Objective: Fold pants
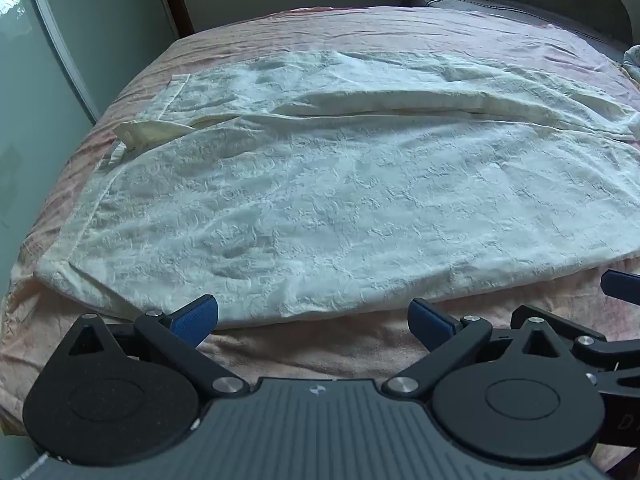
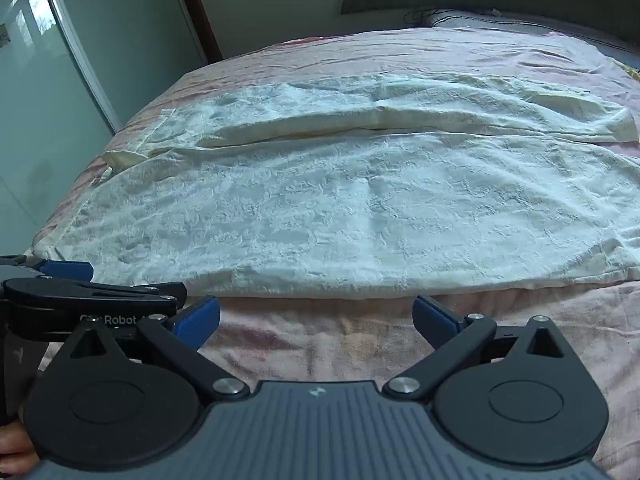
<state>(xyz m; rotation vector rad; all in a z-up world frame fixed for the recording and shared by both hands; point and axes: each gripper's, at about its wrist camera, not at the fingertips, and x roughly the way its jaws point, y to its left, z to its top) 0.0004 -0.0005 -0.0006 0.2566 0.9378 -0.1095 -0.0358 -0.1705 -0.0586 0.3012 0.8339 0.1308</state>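
Pants [image 1: 320, 184]: lying spread across the bed [image 1: 312, 344], filling mid-frame.
Left gripper [image 1: 314, 316]: hovering spread wide, empty, at the lower-frame hem.
Right gripper [image 2: 316, 314]: likewise gaping, holding nothing.
Advice: both should be pinching the near edge, well apart.

- I'm holding the right gripper [image 2: 316, 320] wide open, short of the white pants [image 2: 340, 208].
- Pants are lying flat on the pink bedsheet [image 2: 360, 344].
- Left gripper [image 2: 68, 270] is poking in beside me.
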